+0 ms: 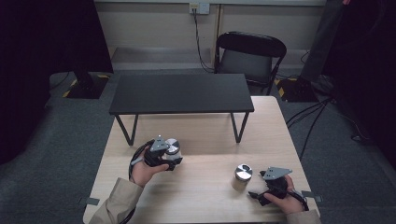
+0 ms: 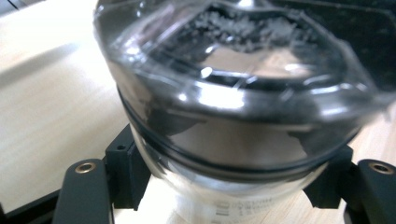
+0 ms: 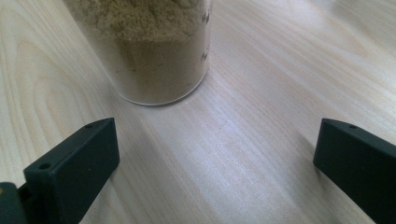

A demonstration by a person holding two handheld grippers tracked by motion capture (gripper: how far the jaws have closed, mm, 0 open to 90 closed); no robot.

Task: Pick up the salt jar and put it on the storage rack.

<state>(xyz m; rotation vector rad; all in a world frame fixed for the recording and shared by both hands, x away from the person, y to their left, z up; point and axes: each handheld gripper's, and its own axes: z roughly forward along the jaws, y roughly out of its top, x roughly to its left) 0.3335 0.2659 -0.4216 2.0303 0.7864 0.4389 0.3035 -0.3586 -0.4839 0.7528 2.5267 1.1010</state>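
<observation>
**One jar gripped, one jar waiting**

In the high view, we hold the left gripper (image 1: 172, 157) clamped on a metal-lidded jar (image 1: 172, 147) at the left of the wooden table (image 1: 205, 135), near the front legs of the black riser shelf (image 1: 181, 93). The right gripper (image 1: 257, 195) rests near the right edge, just beside a second jar (image 1: 242, 177). A black chair (image 1: 250, 56) stands beyond the table.

In the left gripper view, our jaws press both sides of the glass jar of dark granules (image 2: 243, 93). The wall is smooth and curved (our grip sits low on it), so a quick swing could make it slip or tip.

In the right gripper view, our jaws stand wide apart, holding nothing, with the jar of tan powder (image 3: 144, 51) just ahead to the left. Closing off-centre could knock it over. The shelf legs (image 1: 239, 127) could catch the left jar if we carry it far.
</observation>
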